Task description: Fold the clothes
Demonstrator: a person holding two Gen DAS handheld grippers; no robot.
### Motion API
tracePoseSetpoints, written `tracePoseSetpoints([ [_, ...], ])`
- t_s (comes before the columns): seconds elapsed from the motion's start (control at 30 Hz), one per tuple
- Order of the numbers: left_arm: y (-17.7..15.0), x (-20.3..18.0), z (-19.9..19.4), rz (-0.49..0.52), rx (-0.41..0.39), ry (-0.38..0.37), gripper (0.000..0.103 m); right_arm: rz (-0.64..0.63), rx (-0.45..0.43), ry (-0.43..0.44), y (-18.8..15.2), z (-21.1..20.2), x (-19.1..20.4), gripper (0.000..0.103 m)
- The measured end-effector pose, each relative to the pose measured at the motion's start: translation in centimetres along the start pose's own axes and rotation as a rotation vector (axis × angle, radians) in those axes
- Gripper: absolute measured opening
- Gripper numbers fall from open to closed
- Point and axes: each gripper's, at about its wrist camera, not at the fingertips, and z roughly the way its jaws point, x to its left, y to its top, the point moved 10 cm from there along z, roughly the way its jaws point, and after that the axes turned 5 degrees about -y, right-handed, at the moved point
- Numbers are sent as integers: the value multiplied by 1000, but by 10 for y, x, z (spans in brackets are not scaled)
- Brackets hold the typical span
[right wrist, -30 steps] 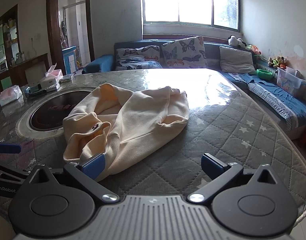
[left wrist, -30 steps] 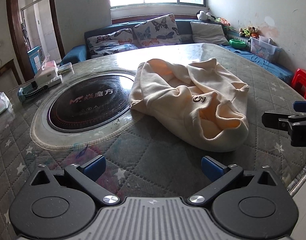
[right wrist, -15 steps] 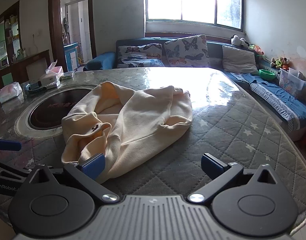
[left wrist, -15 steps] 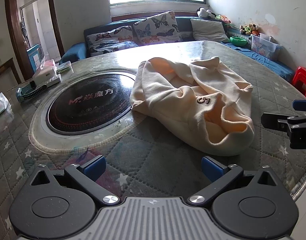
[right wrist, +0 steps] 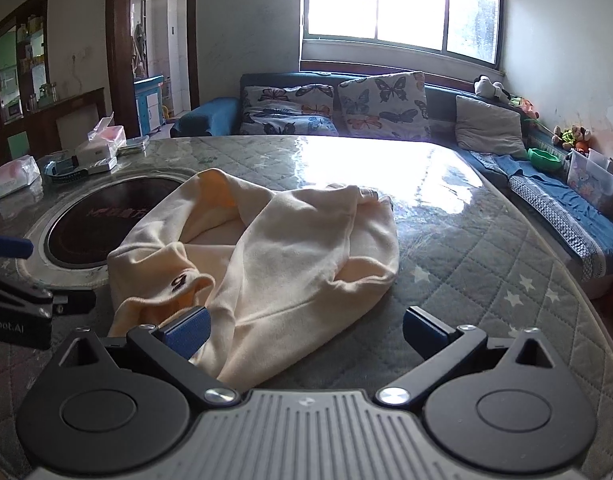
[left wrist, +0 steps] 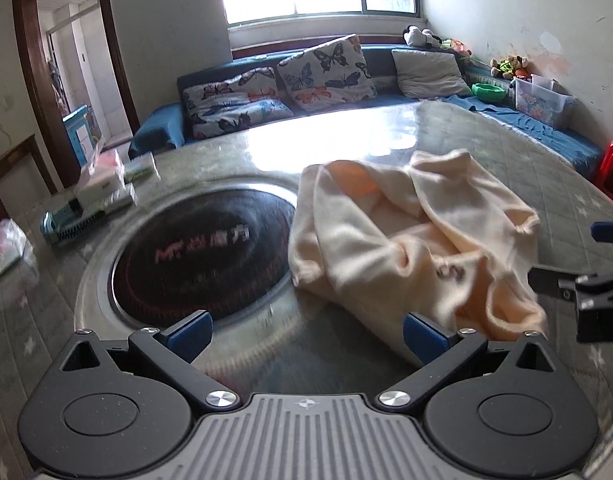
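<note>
Crumpled, the cream garment lies on the quilted table, its left edge overlapping the round cooktop. A dark "5" shows on the cloth. The cooktop's red lettering starts with "M"; the rest is blurred. The left gripper is spread open just before the cooktop, holding nothing. The right gripper is open too, its left finger at the garment's near hem; its body reads "Robot.AI".

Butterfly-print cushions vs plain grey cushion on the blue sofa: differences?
The two butterfly-print cushions carry coloured butterflies on pale fabric; the plain grey cushion has no pattern. The printed pair sit under the window, one lying low; the grey one sits alone toward the corner. All rest on the blue sofa.
</note>
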Motion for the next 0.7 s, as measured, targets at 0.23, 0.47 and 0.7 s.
tracePoseSetpoints([
  [0.23,38,1,20,36,-37,13,103,-1,2,4,20,23,-3,103],
  [0.47,69,-1,52,42,-48,-29,94,13,13,13,37,46,-8,103],
  [0.7,85,-9,90,69,-28,-69,74,36,36,11,54,72,-18,93],
])
